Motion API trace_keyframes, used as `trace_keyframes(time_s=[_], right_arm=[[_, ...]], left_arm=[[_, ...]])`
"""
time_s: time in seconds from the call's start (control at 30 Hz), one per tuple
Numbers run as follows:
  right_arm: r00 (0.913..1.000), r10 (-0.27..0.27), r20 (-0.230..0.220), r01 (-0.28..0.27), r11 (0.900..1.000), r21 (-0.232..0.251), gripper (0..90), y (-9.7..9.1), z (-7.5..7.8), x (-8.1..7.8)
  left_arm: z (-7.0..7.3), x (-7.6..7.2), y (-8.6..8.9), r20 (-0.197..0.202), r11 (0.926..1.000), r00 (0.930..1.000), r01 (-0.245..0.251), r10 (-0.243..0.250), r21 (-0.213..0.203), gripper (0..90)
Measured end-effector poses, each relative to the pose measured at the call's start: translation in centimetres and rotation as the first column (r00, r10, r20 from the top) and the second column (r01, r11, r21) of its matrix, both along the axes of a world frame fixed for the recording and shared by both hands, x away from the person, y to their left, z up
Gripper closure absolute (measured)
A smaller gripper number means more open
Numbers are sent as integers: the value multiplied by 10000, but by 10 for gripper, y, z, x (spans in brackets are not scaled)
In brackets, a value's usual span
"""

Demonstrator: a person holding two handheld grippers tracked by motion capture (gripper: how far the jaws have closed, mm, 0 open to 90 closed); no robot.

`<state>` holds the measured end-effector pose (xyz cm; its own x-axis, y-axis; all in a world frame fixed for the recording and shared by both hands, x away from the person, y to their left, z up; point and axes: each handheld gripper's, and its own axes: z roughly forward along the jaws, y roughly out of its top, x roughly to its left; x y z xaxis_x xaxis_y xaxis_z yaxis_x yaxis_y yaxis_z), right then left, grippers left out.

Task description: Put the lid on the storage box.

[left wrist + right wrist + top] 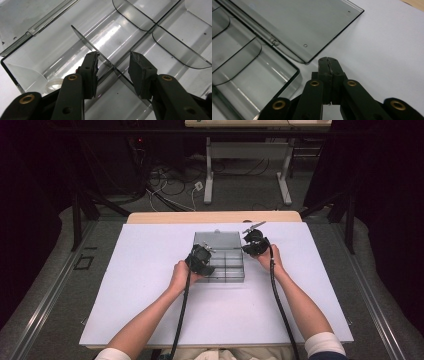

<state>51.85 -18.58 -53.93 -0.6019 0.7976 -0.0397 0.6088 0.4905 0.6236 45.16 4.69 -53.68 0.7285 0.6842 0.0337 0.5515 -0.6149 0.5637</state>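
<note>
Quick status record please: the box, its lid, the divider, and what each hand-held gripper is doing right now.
box: clear compartment box on the white table
lid: lid open, lying flat behind the box
divider: thin clear divider upright inside the box
left hand-held gripper: left hand-held gripper jaws apart, straddling the divider, pads not pressing it
right hand-held gripper: right hand-held gripper shut, empty, beside the box's corner

Dim surroundings, perhaps overhead glare, soft focus
</note>
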Motion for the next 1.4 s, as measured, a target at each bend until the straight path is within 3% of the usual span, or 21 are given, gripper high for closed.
trace_keyframes(time_s=[0.13, 0.23, 0.27, 0.4, 0.43, 0.63, 0.8, 0.87, 0.9, 1.0, 1.07, 1.17, 1.4], right_arm=[[9995, -189, -244, 192, 9997, 152, 900, 2, -3, 6], [9996, -279, -53, 282, 9977, 616, 900, 5, -7, 11], [9995, -249, -191, 255, 9993, 290, 900, 5, -5, 11], [9992, -288, -265, 295, 9992, 265, 900, 9, -9, 15], [9991, -373, -225, 383, 9983, 447, 900, 10, -10, 16], [9988, -354, -353, 368, 9986, 393, 900, 8, -10, 19], [9977, -513, -435, 541, 9964, 657, 900, 7, -10, 22], [9989, -478, 25, 472, 9928, 1101, 900, 7, -14, 24], [9980, -574, -281, 592, 9958, 700, 900, 7, -11, 24], [9982, -601, -14, 600, 9953, 766, 900, 7, -12, 26], [9974, -703, -183, 713, 9957, 597, 900, 7, -10, 26], [9960, -838, 303, 802, 9912, 1056, 900, 6, -11, 27], [9923, -876, 877, 781, 9913, 1060, 900, 7, -3, 24]], left_arm=[[0, 0, 0, 28, 10000, 10000, -8, 8, 23, 594], [0, 0, 0, 43, 10000, 10000, -2, 2, 45, 594], [0, 0, 0, 6, 10000, 10000, 1, -1, 2, 594], [0, 0, 0, 21, 10000, 10000, 10, -10, 70, 594], [0, 0, 0, 14, 10000, 10000, 5, -5, 66, 594], [0, 0, 0, 40, 10000, 10000, 18, -19, 89, 594], [0, 0, -1, 51, 9999, 10000, 22, -23, 101, 593], [0, 0, -1, 52, 9999, 10000, 27, -27, 101, 594], [0, 0, -1, 51, 9999, 10000, 26, -26, 99, 593], [0, 0, -1, 52, 9999, 10000, 29, -29, 99, 593], [0, 0, -1, 54, 9999, 10000, 25, -25, 99, 594], [0, 0, -1, 53, 9999, 10000, 28, -29, 100, 593], [0, 0, -1, 50, 9999, 10000, 48, -48, 126, 593]])
